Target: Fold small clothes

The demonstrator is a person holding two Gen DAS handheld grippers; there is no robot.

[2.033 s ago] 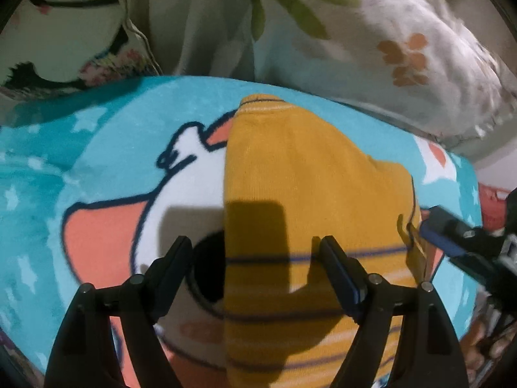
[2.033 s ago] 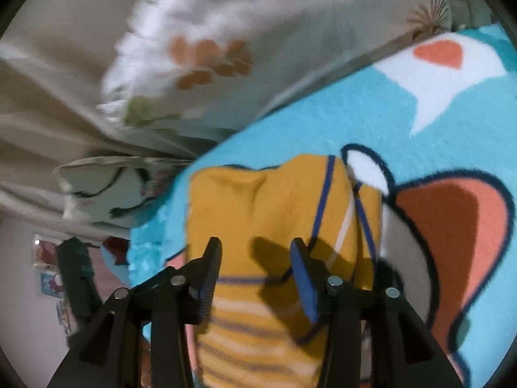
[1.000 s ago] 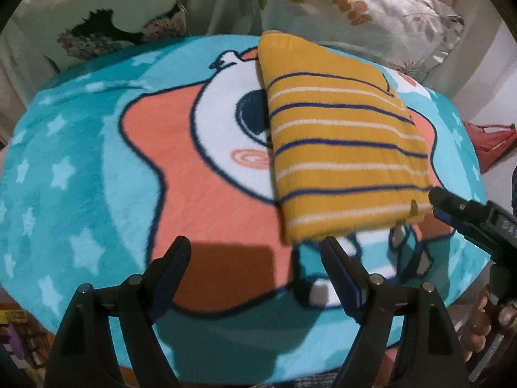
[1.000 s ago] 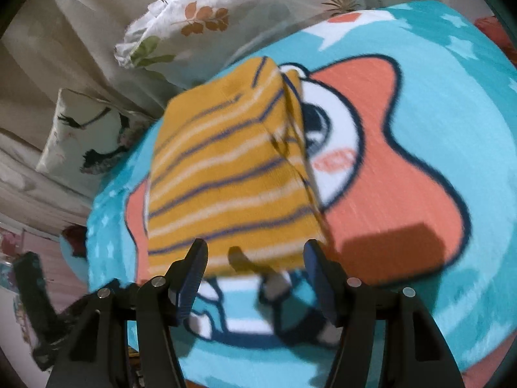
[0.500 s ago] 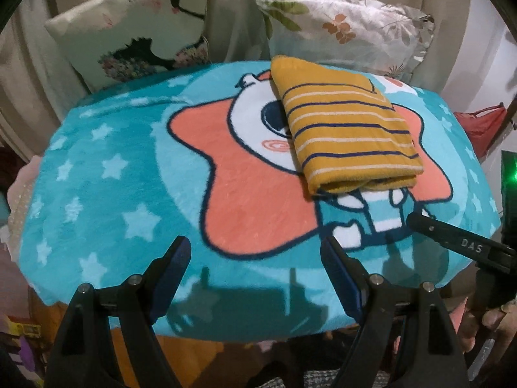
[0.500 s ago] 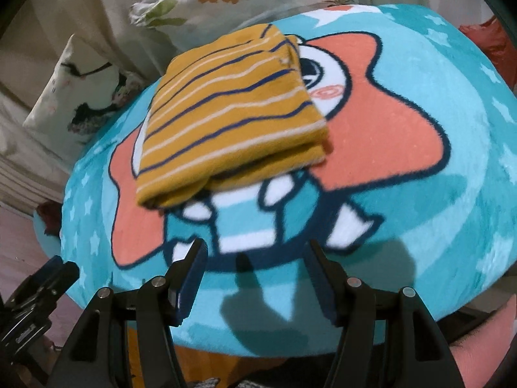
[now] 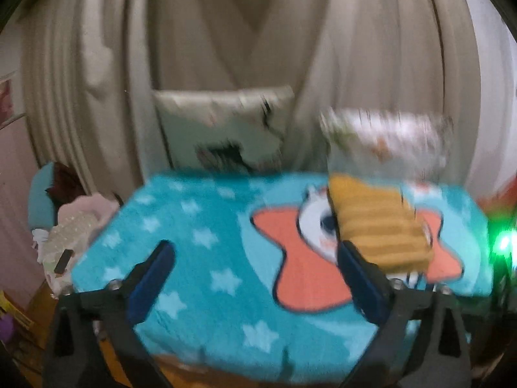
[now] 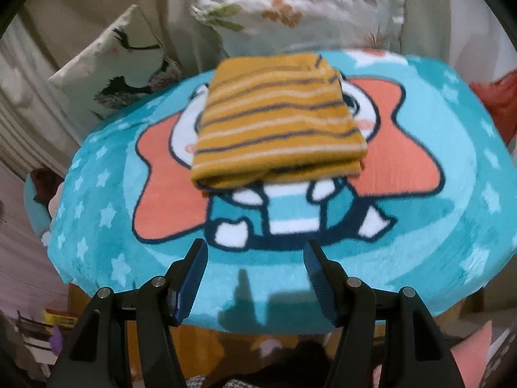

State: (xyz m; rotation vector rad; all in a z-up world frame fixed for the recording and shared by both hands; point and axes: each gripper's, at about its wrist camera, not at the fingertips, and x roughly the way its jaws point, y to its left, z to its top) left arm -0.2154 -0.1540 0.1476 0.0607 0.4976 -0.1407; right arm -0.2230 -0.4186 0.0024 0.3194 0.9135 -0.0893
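Observation:
A mustard-yellow garment with navy and white stripes lies folded in a flat rectangle on a teal cartoon blanket. In the blurred left wrist view the garment sits at the right of the blanket. My left gripper is open and empty, held back over the blanket's near edge. My right gripper is open and empty, near the blanket's front edge, well short of the garment.
Two patterned pillows lean against beige curtains behind the blanket. A heap of pale clothes lies off the left side. A red item sits at the right edge.
Both grippers have pulled back and away from the folded garment, which stays flat on the blanket. The left view has swung left and risen, now showing the curtains and the clothes heap.

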